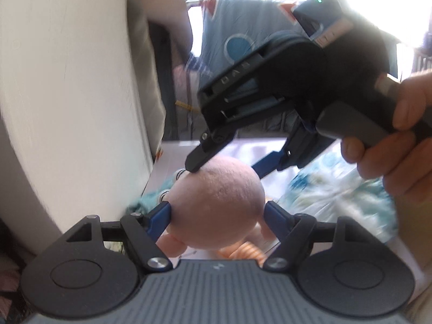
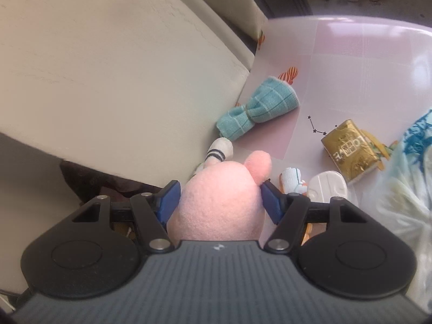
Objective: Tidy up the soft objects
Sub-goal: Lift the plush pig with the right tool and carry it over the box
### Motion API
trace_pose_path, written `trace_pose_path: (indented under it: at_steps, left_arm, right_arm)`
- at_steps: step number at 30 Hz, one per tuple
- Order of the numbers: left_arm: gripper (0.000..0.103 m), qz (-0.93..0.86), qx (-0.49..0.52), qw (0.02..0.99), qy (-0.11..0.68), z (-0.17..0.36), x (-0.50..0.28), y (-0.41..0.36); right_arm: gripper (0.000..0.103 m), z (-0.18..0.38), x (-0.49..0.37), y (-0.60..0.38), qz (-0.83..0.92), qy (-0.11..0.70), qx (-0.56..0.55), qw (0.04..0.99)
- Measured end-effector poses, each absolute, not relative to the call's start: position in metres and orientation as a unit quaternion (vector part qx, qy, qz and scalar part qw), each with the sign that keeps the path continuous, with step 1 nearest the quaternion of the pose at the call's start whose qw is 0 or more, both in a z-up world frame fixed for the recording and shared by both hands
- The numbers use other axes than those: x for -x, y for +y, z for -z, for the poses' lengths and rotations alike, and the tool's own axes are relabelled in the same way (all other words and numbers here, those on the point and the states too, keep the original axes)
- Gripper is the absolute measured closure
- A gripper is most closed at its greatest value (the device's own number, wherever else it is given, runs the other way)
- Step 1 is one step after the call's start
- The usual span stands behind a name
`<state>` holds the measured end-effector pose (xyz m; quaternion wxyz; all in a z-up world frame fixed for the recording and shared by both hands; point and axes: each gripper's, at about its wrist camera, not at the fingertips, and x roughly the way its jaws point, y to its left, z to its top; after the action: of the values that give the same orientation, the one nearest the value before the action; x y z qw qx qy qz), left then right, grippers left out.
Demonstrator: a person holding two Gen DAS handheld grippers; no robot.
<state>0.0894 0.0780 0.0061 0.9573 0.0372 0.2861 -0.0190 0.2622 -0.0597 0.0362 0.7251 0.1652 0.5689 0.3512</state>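
Pink plush toy (image 1: 216, 205) sits pinched between both tongs, left gripper (image 1: 217, 212) and right gripper (image 2: 220, 198); best lifted level, squeeze steady.

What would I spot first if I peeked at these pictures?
The pink plush, right in the middle: the left gripper squeezes it from both sides, and the right gripper clamps it too. Behind it on the pink mat lie a teal bow beside the cream cushion and a crumpled gold packet to the right.
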Motion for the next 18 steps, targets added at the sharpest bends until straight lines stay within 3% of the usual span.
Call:
trace_pose_path:
  at_steps: [7,10,18]
  left_arm:
    - [0.027,0.089,-0.079,0.966,0.23,-0.047,-0.069,0.011]
    - [0.032,0.148,-0.09,0.959,0.226,-0.054,-0.066,-0.029]
    - [0.032,0.195,-0.129,0.944,0.232,-0.042,-0.069,-0.093]
  right_arm:
    - [0.039,-0.072,-0.22,-0.154,-0.34,0.535,-0.229,0.739]
    - [0.047,-0.075,-0.202,-0.206,-0.339,0.525,-0.288,0.726]
    - [0.046,-0.077,-0.165,-0.331,-0.267,0.482,-0.336,0.764]
